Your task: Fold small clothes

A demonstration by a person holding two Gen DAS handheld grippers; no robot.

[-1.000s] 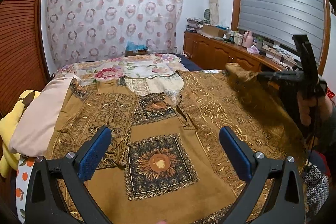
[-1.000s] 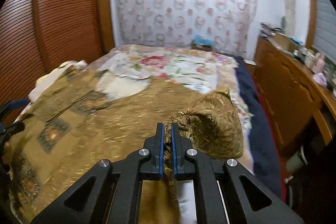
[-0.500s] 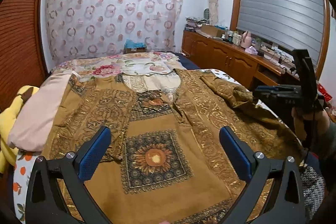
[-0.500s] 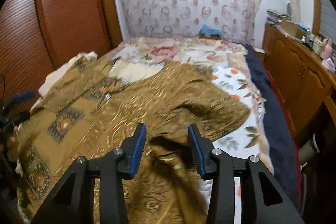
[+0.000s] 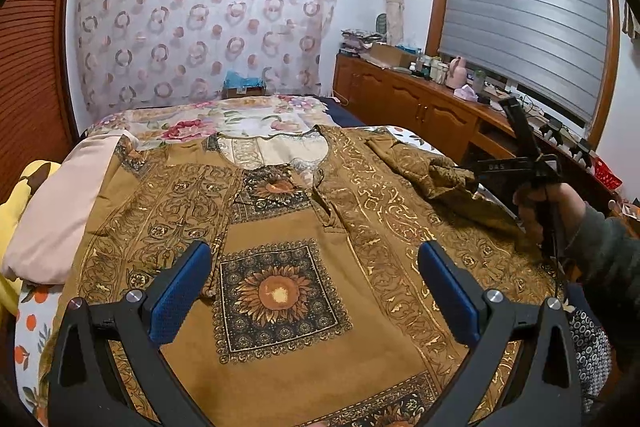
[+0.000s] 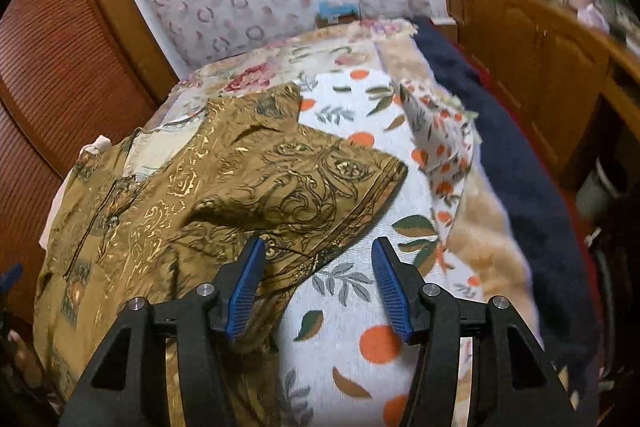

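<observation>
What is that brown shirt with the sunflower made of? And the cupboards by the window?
The brown shirt looks like thin woven cloth, maybe cotton or a blend: it creases softly and lies flat on the bed. Its gold swirls glint, so they seem printed in shiny foil. The cupboards look like varnished wood: warm brown, glossy raised door panels.

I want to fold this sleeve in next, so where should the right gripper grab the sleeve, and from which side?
Probably the sleeve's cuff hem, near the corner that points over the orange-print sheet. Come in from the sheet side: the hem lies flat and free there. The right gripper is opening, its pads on nothing.
</observation>
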